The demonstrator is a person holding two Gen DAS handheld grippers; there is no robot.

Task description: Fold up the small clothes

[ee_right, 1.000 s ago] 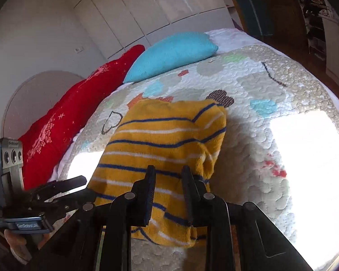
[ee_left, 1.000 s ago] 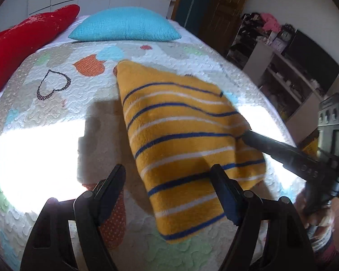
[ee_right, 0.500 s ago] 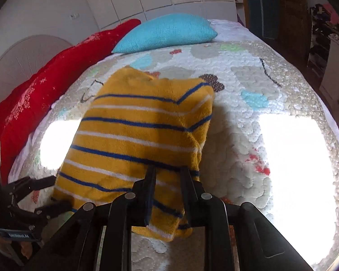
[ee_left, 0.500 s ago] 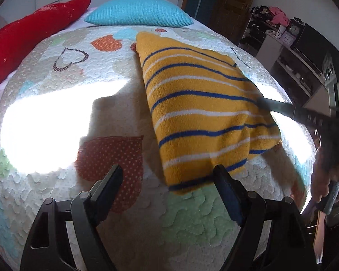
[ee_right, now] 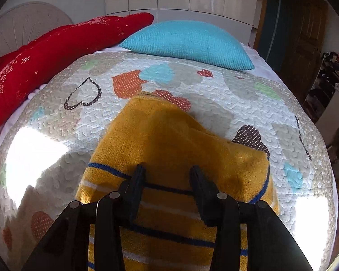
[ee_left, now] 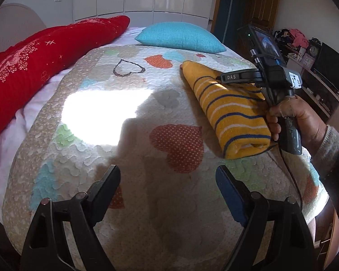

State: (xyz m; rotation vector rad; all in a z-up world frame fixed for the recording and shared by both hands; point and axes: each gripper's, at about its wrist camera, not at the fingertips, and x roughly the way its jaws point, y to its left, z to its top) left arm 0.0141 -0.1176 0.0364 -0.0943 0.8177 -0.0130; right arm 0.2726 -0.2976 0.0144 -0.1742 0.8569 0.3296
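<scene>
A yellow garment with blue and white stripes (ee_left: 232, 113) lies folded into a long bundle on the quilted bedspread (ee_left: 124, 117), toward its right side. My left gripper (ee_left: 167, 187) is open and empty, low over the quilt's front, well left of the garment. My right gripper (ee_right: 166, 176) hovers right over the garment (ee_right: 169, 140) with its jaws open and nothing between them. In the left wrist view the right gripper (ee_left: 237, 76) shows from the side above the garment's far half, held by a hand.
A red pillow (ee_left: 34, 67) lies along the left edge of the bed and a turquoise pillow (ee_left: 180, 37) at its head. White wardrobe doors stand behind. A dark door and cluttered shelves (ee_left: 305, 52) stand to the right of the bed.
My right gripper has opened and let go of the garment, which now lies as a narrower bundle. My left gripper has pulled back and to the left, away from the garment.
</scene>
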